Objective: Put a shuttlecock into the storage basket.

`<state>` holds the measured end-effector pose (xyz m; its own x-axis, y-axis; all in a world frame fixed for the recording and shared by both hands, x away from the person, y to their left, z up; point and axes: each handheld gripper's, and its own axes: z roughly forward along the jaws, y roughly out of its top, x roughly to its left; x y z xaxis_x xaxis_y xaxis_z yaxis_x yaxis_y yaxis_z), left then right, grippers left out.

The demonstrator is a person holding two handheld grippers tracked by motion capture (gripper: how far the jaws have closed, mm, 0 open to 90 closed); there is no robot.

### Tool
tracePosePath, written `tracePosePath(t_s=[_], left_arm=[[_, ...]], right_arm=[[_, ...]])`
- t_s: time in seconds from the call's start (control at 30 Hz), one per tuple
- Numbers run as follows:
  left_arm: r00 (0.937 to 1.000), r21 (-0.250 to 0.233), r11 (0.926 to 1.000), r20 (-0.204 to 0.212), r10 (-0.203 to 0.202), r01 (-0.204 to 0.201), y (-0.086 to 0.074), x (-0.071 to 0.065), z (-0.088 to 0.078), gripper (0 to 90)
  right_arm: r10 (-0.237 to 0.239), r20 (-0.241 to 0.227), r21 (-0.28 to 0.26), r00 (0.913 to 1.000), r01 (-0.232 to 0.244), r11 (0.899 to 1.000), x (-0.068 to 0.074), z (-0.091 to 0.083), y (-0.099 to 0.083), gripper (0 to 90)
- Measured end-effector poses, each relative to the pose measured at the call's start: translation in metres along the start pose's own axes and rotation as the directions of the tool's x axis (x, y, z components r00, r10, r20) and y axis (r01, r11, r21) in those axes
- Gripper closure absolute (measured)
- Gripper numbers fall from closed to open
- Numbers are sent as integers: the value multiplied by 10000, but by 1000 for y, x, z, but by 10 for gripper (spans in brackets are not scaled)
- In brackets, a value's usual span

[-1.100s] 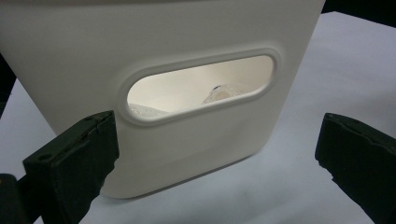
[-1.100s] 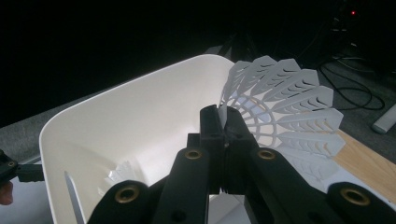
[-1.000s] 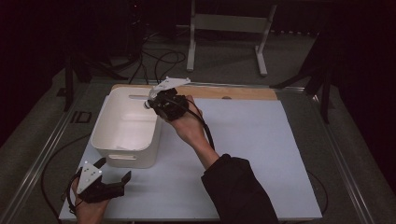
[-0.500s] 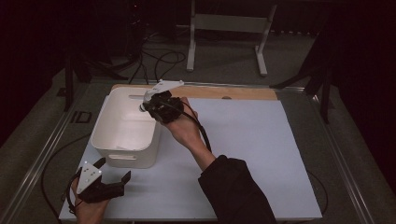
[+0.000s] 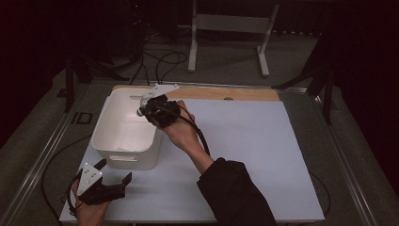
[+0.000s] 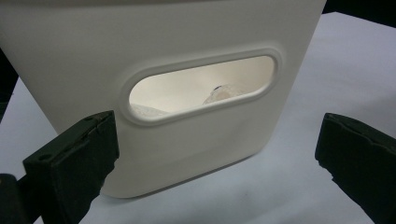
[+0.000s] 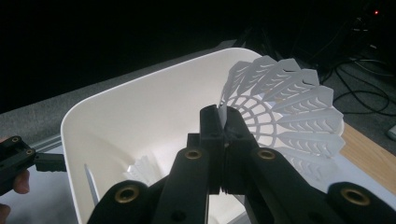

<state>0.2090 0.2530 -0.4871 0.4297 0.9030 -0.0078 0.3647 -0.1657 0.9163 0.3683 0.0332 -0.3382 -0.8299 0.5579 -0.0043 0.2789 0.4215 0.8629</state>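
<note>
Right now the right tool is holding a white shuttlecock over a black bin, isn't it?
Not quite: the bin is white, not black, as the high view shows. The right tool is indeed holding a white shuttlecock over it.

The bin [image 5: 126, 134] is plain white. The shuttlecock [image 7: 285, 116] is white with a lattice-patterned skirt. Both grippers [image 5: 141, 109] are black. The mat [image 5: 263, 155] is pale lilac-white; the board [image 5: 244, 94] is light wood.

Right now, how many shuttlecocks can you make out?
2, perhaps more: a white shuttlecock pinched by its skirt in the right gripper above the white bin, and another shuttlecock lying on the bin's floor. The walls may hide others.
</note>
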Motion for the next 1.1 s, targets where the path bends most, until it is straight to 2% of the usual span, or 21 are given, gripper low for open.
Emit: tracePosePath(t_s=[1.1], left_arm=[[10000,24,10000,-1,-2,2,0,0,0,1]], right_arm=[[-439,-343,575,9984,459,9973,13,13,-8,890]])
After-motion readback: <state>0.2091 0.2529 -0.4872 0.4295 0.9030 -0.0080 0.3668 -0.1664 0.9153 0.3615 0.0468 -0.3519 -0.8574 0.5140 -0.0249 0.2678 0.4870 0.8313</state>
